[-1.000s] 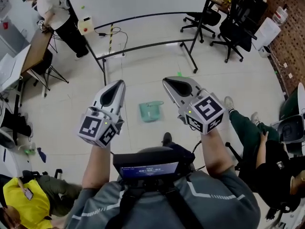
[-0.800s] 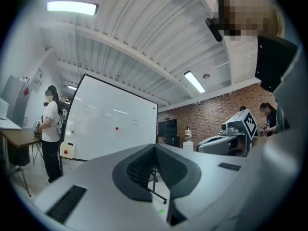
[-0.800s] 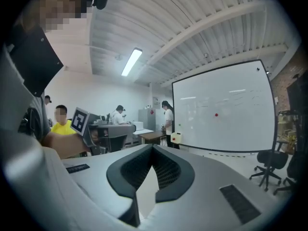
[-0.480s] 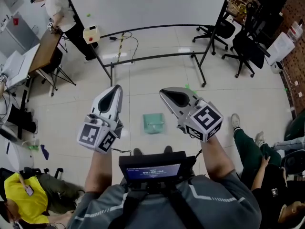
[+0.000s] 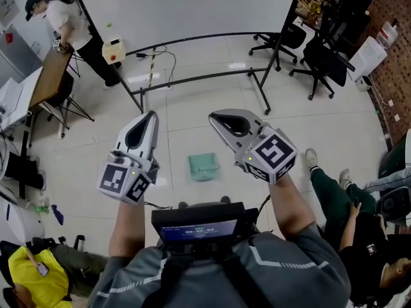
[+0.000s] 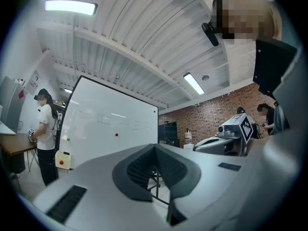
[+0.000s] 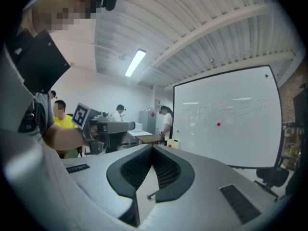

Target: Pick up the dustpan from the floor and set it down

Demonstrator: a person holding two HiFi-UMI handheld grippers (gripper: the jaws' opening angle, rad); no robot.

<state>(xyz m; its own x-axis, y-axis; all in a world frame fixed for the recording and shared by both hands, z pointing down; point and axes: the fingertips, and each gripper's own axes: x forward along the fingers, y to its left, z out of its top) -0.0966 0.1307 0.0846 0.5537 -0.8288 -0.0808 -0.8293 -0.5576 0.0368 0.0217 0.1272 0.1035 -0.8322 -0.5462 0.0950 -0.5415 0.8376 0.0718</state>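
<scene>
While the dustpan (image 5: 203,165) is lying on the floor at frame centre, between the two grippers, nothing is being gripped: the left gripper (image 5: 150,116) and right gripper (image 5: 216,118) are being held level, jaws closed and empty. Pickup and set-down are both remaining.

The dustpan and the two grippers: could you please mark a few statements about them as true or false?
1. The green dustpan lies on the floor. True.
2. The right gripper holds the dustpan. False: its jaws are together with nothing between them, and the dustpan lies apart from it on the floor.
3. The left gripper has its jaws together, empty. True.
4. In the head view the dustpan lies to the left of both grippers. False: it shows between the two.
5. A whiteboard stands ahead of the grippers. True.
</scene>
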